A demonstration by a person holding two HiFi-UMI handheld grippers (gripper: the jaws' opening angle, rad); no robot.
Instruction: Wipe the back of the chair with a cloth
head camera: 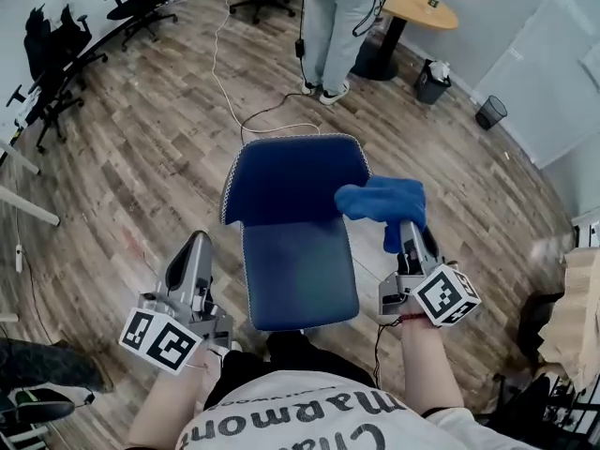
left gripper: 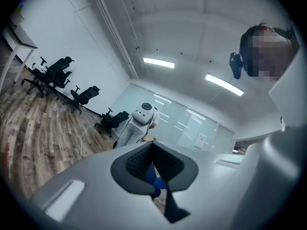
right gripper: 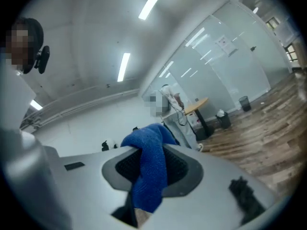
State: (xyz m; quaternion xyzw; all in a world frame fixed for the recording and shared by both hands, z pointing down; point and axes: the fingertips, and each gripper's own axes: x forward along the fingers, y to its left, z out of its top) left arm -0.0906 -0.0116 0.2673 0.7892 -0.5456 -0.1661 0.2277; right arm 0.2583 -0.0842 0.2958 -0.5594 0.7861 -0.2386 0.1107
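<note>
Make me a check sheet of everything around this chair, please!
Surface: wood floor.
Job's things: blue chair, its back on the far side; blue cloth at the back's right edge.
Clutter: two bins near the wall.
Grippers: right gripper shut on the cloth; left gripper shut, empty, left of the seat.
Cables: white cable snaking over the floor behind the chair.
Surroundings: person standing, round table, office chairs.

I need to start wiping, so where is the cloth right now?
In the head view, the blue cloth is pinched in the right hand-held gripper, bunched at the right edge of the chair back.
</note>
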